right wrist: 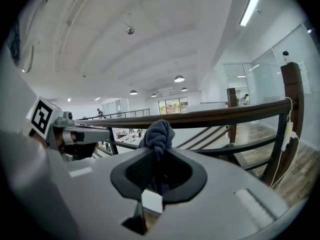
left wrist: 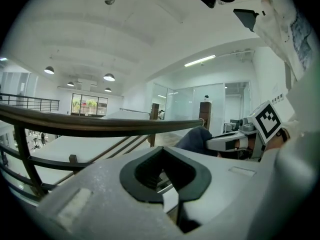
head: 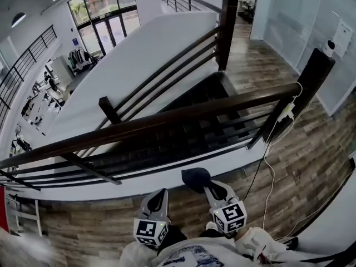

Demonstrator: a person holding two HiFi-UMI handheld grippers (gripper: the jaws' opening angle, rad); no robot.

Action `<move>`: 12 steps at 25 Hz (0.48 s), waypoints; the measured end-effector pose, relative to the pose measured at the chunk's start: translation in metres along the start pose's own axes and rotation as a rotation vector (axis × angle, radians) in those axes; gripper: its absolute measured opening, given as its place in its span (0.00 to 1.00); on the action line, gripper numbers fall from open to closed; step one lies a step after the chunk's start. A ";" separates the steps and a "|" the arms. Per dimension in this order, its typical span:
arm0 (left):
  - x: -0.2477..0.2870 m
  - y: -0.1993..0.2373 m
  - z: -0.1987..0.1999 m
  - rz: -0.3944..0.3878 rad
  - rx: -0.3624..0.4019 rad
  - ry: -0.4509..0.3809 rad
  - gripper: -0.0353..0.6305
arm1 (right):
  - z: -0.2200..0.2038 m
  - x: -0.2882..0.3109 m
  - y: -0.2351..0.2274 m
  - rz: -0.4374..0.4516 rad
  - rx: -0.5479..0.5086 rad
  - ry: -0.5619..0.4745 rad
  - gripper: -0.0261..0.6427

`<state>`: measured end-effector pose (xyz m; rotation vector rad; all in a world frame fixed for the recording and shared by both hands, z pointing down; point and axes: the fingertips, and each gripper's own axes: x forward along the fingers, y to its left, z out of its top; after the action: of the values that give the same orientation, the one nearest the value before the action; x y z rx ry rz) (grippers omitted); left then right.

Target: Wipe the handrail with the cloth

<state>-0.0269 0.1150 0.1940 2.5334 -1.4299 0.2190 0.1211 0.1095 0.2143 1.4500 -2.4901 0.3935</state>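
Note:
The dark wooden handrail (head: 167,118) runs across the head view from lower left to a post at the right; it also crosses the left gripper view (left wrist: 100,124) and the right gripper view (right wrist: 225,115). My right gripper (head: 207,187) (right wrist: 157,151) is shut on a bunched dark blue cloth (head: 196,178) (right wrist: 157,133), held short of the rail on my side. The left gripper (head: 162,193) (left wrist: 161,151) sits beside it to the left, jaws together and holding nothing. From the left gripper view the cloth (left wrist: 197,139) shows just below the rail.
A dark newel post (head: 314,74) ends the rail at the right, and a white cable (head: 270,166) hangs from it to the wooden floor (head: 311,166). Beyond the rail a stairwell (head: 183,138) drops away. A glass wall (head: 311,21) stands at the far right.

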 end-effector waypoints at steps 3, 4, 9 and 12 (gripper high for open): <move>0.004 -0.043 0.005 0.027 0.014 -0.017 0.05 | -0.001 -0.032 -0.018 0.032 -0.025 -0.026 0.10; 0.007 -0.057 0.006 0.033 0.017 -0.020 0.05 | -0.001 -0.041 -0.025 0.043 -0.032 -0.035 0.10; 0.020 -0.112 0.008 0.056 0.013 -0.018 0.05 | 0.003 -0.077 -0.054 0.086 -0.048 -0.055 0.10; 0.020 -0.135 0.011 0.059 0.015 -0.007 0.05 | 0.005 -0.096 -0.060 0.099 -0.045 -0.052 0.10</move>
<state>0.0993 0.1637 0.1720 2.5084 -1.5129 0.2317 0.2196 0.1568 0.1849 1.3401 -2.6022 0.3196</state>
